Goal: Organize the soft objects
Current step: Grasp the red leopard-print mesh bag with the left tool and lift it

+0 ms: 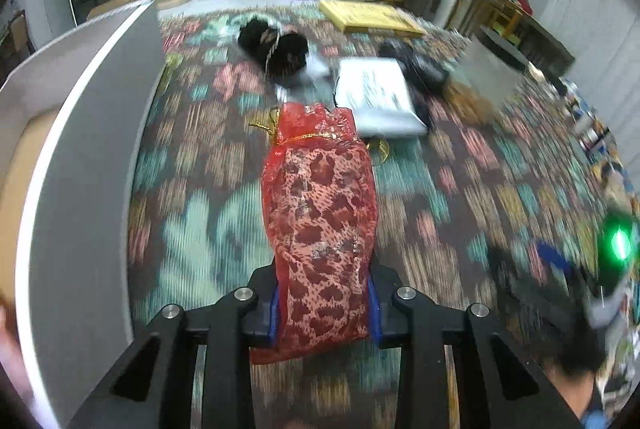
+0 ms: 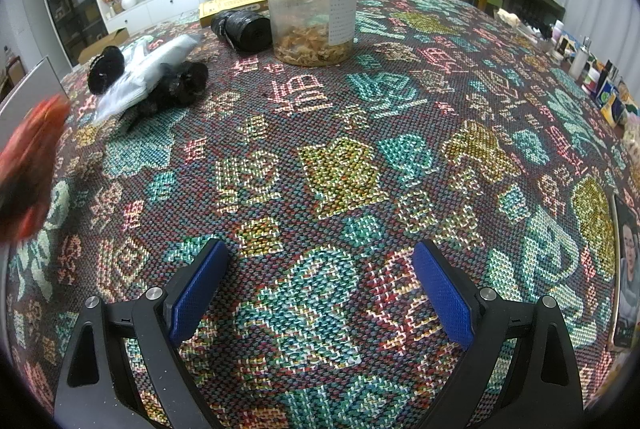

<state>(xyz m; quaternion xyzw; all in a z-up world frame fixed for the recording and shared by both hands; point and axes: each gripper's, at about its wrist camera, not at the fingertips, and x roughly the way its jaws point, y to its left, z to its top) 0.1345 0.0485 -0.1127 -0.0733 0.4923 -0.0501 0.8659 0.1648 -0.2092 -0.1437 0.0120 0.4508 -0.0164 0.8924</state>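
A red mesh pouch (image 1: 320, 221) tied with gold cord is clamped between the blue pads of my left gripper (image 1: 324, 309), which is shut on it and holds it above the patterned tablecloth (image 1: 208, 165). In the right wrist view the same pouch (image 2: 32, 157) is a red blur at the far left. My right gripper (image 2: 320, 289) stands open over the cloth with nothing between its fingers. Black fluffy items (image 1: 276, 47) and a silver plastic bag (image 1: 376, 97) lie further back on the table; the right wrist view shows the bag (image 2: 152, 69) with the black pieces (image 2: 180, 85) around it.
An open grey-walled box (image 1: 80, 149) stands close on the left of the held pouch. A clear jar with a black lid (image 2: 312, 1), a black roll (image 2: 244, 27) and a yellow carton (image 2: 236, 5) sit at the back. Small bottles (image 2: 580, 57) and a phone (image 2: 626, 269) line the right edge.
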